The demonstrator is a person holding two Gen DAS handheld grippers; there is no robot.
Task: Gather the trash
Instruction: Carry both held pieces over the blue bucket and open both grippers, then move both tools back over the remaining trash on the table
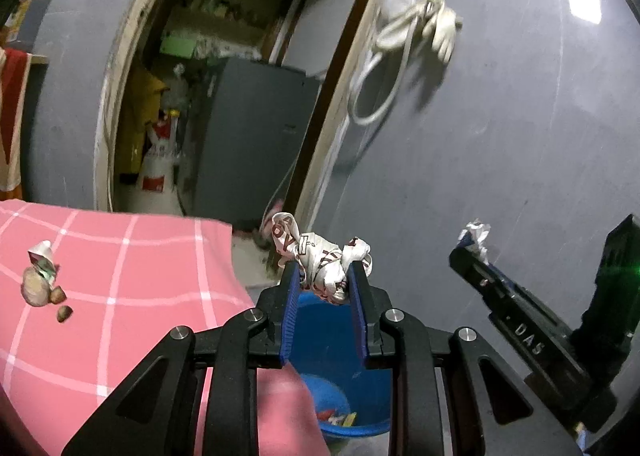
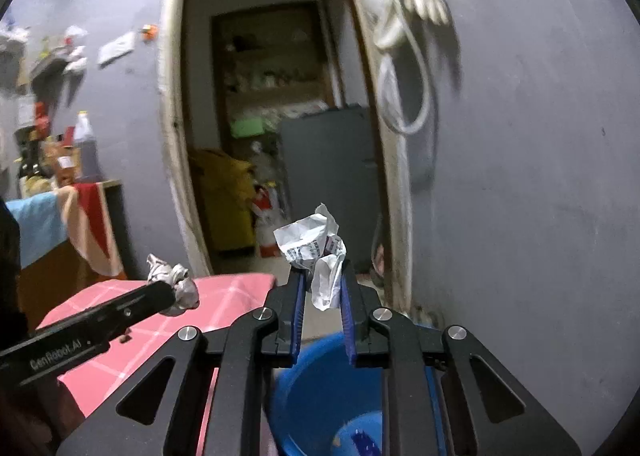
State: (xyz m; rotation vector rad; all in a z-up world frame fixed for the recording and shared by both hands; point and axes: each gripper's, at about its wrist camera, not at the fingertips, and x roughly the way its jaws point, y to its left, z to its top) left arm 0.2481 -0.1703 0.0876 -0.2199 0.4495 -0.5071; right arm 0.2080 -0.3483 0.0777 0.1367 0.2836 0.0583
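My left gripper is shut on a crumpled white paper with red print, held over a blue bucket that has some scraps at its bottom. My right gripper is shut on a crumpled white paper with blue print, above the same bucket. Each view shows the other tool: the right gripper with its paper, and the left gripper with its paper. A small wrapper and brown shells lie on the pink checked cloth.
The table under the pink cloth ends just left of the bucket. A grey wall with a hanging white cable stands close ahead. An open doorway shows a grey fridge and a gas cylinder. Bottles stand on a side cabinet.
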